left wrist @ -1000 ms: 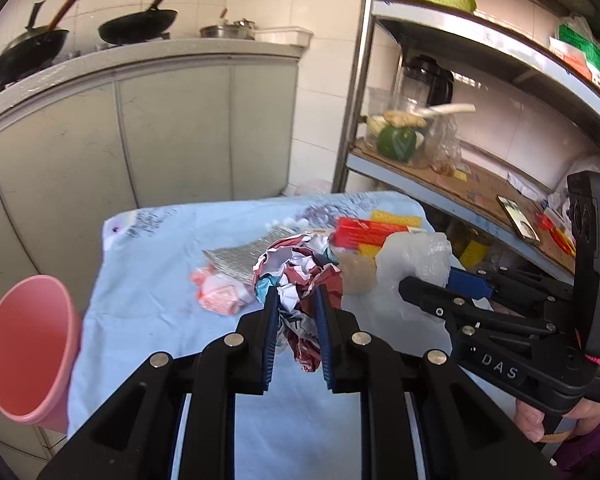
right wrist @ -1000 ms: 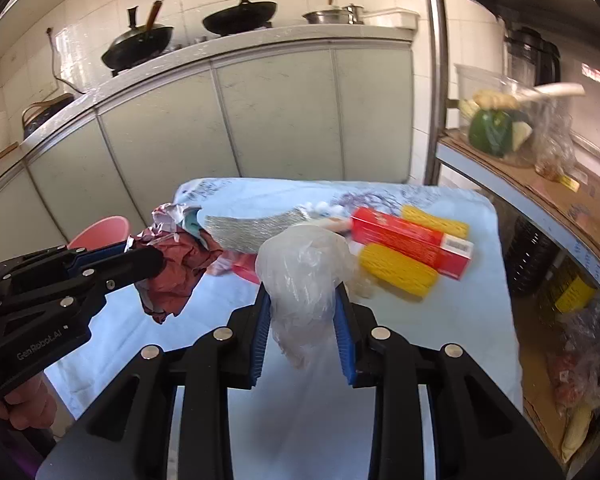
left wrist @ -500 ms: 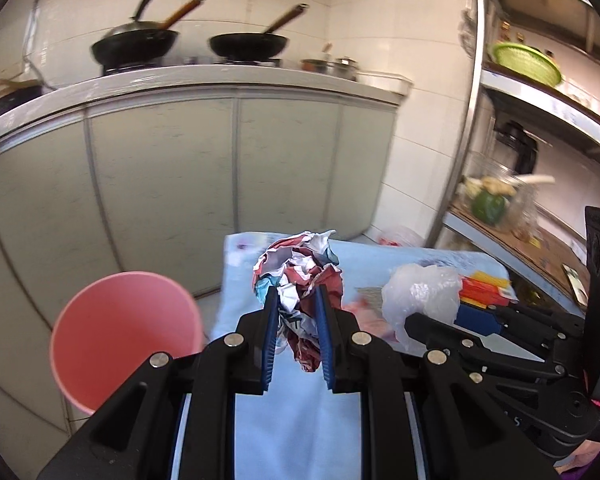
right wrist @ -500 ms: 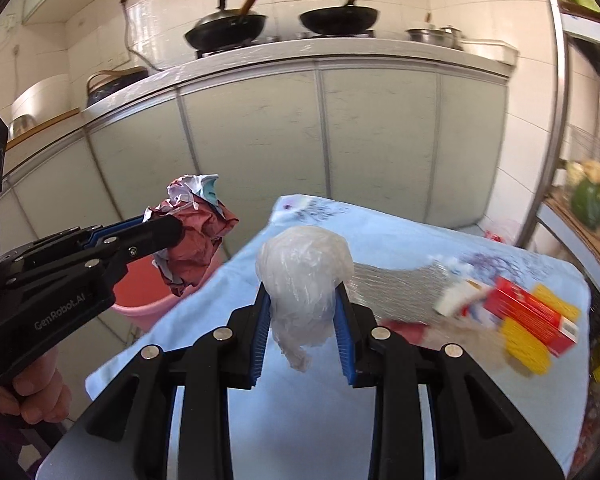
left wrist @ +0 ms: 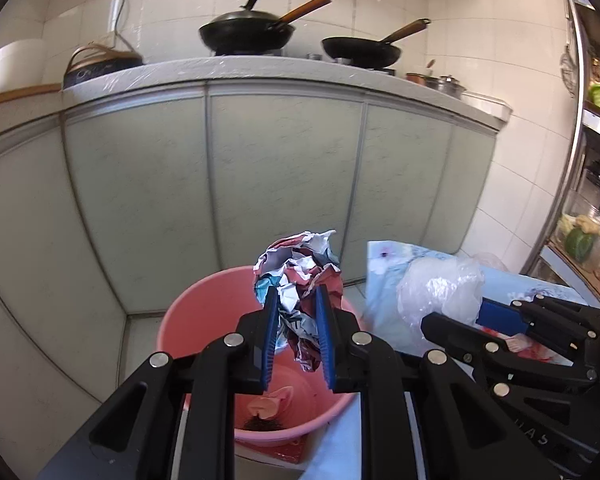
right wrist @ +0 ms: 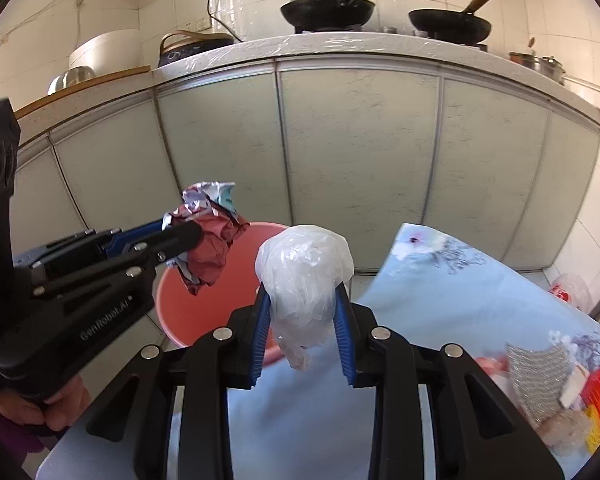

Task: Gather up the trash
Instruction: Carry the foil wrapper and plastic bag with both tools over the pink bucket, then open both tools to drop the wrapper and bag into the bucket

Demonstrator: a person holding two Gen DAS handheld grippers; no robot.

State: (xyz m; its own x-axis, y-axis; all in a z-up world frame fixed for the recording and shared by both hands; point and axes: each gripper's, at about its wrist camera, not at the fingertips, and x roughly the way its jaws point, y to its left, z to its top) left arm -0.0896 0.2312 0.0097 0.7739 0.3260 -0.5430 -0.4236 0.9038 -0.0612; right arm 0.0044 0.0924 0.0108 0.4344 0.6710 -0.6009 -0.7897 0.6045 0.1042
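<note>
While the left gripper (left wrist: pixel 296 334) clamps crumpled paper (left wrist: pixel 300 276) over the pink bucket (left wrist: pixel 188 316), the right gripper (right wrist: pixel 303 330) pinches a plastic bag (right wrist: pixel 304 276) near the rim; releasing likely comes next.

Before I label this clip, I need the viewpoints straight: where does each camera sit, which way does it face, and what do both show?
Left wrist: sits on the left claw, facing forward and down at the pink bucket below the cabinets; its fingers pinch crumpled paper, and the right claw shows beside it.
Right wrist: sits on the right claw, facing the same cabinets; it grips a plastic bag, and the left claw and a hand show.
Shared: bucket, both pans, blue tablecloth, paper, bag.
</note>
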